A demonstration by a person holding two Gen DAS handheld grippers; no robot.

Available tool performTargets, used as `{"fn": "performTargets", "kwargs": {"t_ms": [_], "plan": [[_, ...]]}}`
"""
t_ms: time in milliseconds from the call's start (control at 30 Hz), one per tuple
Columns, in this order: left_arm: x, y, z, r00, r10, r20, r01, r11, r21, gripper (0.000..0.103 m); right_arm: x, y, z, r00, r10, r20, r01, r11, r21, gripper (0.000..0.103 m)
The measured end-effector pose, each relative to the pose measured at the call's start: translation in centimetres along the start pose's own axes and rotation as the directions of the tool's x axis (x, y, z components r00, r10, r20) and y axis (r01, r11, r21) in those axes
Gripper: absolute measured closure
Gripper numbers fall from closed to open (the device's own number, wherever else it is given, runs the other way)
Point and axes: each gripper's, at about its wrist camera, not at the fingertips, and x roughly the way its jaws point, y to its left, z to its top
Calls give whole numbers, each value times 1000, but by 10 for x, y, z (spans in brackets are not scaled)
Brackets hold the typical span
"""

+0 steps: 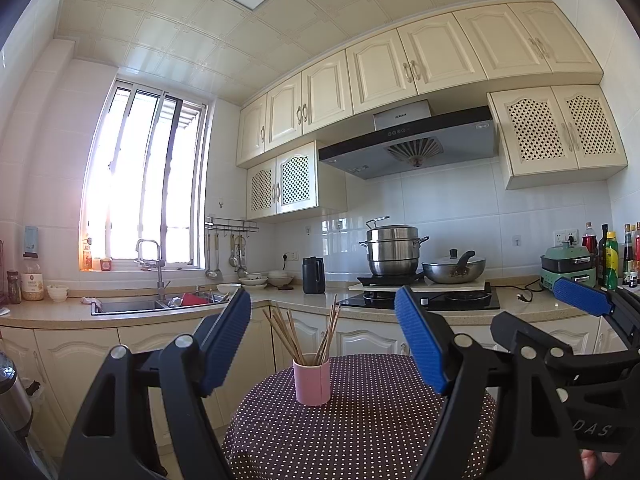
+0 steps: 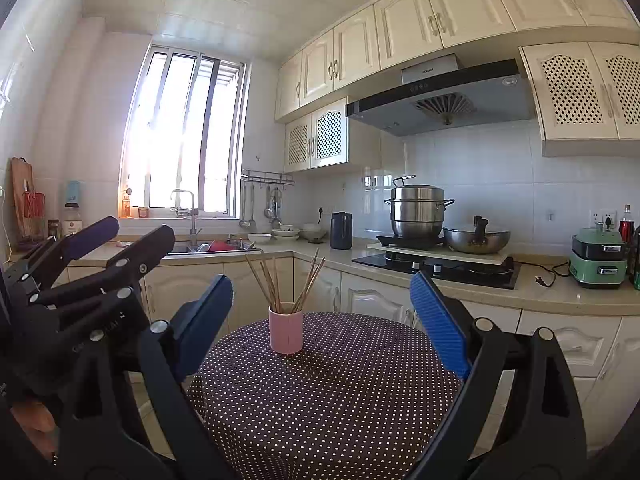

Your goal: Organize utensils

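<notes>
A round table (image 1: 360, 432) covered in a dark cloth with white dots stands in a kitchen, and one pink cup (image 1: 311, 378) sits upright on it, toward the far edge. The cup holds a bundle of wooden chopsticks (image 1: 308, 330), roughly ten, fanned out in two loose groups leaning left and right; the exact count is hard to tell. Two hand-held grippers hover above the near side of the table, neither touching the cup. The left gripper (image 1: 324, 336) has its two blue-padded jaws spread wide, with the cup seen between them, farther off. The right gripper (image 2: 322, 320) is likewise spread wide and holds nothing. Each gripper appears at the edge of the other's view. Behind, on the counter (image 1: 280, 298), stand one black kettle (image 1: 313, 275), one stacked steel steamer pot (image 1: 393, 250), one lidded wok (image 1: 454, 268) and one green cooker (image 1: 566, 266). A sink (image 1: 128, 306) lies below the window (image 1: 148, 196).
</notes>
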Motion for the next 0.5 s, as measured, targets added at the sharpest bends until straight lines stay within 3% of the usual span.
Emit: {"fn": "performTargets", "kwargs": {"t_ms": [500], "plan": [[0, 2, -2, 1000, 0, -1, 0, 1000, 3, 30, 1, 0, -4, 1000, 1, -5, -1, 1000, 1, 14]]}}
